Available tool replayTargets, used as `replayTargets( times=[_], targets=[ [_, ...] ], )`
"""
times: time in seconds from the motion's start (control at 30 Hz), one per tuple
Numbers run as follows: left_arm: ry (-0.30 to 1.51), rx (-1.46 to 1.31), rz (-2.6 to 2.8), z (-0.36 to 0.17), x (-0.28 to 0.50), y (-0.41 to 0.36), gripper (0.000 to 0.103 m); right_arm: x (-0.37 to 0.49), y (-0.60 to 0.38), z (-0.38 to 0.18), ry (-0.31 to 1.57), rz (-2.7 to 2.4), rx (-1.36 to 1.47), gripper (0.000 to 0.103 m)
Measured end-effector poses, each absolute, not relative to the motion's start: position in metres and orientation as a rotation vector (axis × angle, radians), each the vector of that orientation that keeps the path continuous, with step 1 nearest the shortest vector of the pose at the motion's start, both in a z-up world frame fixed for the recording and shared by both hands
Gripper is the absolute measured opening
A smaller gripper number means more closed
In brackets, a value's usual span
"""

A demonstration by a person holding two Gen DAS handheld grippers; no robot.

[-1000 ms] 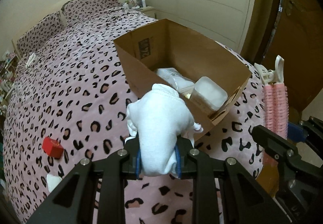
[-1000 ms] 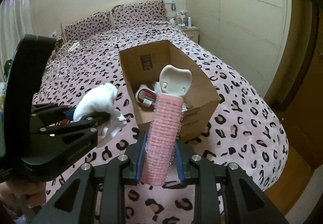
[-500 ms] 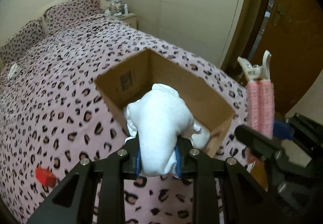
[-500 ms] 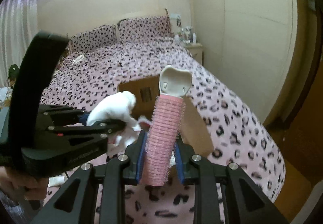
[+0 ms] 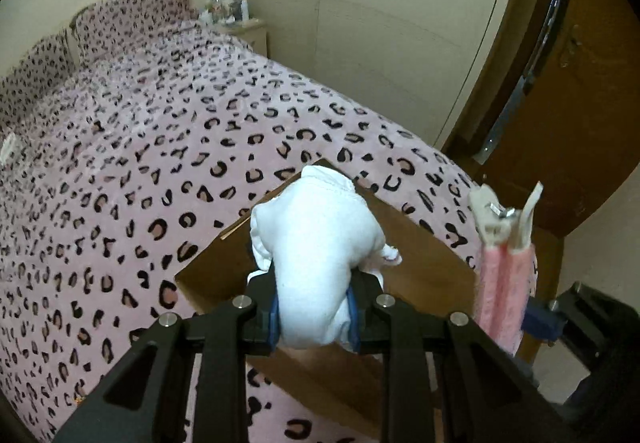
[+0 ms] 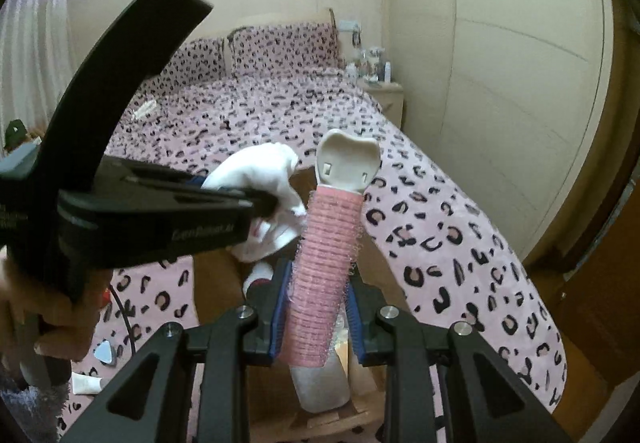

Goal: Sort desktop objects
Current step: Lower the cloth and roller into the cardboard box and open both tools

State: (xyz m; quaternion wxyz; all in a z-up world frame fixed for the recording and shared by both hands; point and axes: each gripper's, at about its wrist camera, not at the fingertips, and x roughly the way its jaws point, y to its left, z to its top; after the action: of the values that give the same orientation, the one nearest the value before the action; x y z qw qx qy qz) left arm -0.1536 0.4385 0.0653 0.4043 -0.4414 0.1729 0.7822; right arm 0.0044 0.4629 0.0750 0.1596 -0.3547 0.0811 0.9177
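The white sock bundle (image 5: 320, 263) sits pinched in the jaws of the left gripper (image 5: 314, 317), held in the air right over the open cardboard box (image 5: 420, 263) on the leopard-print bed (image 5: 160, 163). Beside it the right gripper (image 6: 316, 311) has its jaws clamped on a pink hair roller (image 6: 320, 267) with a cream clip at its top, also above the box. Both loads hang over the opening, so the step in hand looks like the carry-and-drop part of the sorting. From the right wrist view a pale container (image 6: 320, 383) and something red and white already lie inside. A person's hand (image 6: 44, 319) grips the left tool's handle. The next move, I'd judge, calls for lowering each load a little into the box and letting the jaws go wide, one after the other, so neither tool knocks the other or catches the cardboard rim. The soft bundle may cling to the pads.
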Motion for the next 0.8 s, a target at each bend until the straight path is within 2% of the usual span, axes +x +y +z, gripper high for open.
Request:
replayTargets(
  times=[0.27, 0.57, 0.8],
  targets=[
    [0.45, -1.184, 1.951, 0.021, -0.165, 0.432, 0.025, -0.011, 0.452, 0.04, 0.246, 2.623, -1.143, 0.026],
    [0.497, -1.181, 1.97, 0.008, -0.168, 0.43, 0.026, -0.02, 0.451, 0.018, 0.275, 2.618, -1.213, 0.026],
    [0.552, -1.16, 1.972, 0.005, -0.162, 0.436, 0.034, -0.019, 0.455, 0.016, 0.297, 2.606, -1.234, 0.028]
  ],
)
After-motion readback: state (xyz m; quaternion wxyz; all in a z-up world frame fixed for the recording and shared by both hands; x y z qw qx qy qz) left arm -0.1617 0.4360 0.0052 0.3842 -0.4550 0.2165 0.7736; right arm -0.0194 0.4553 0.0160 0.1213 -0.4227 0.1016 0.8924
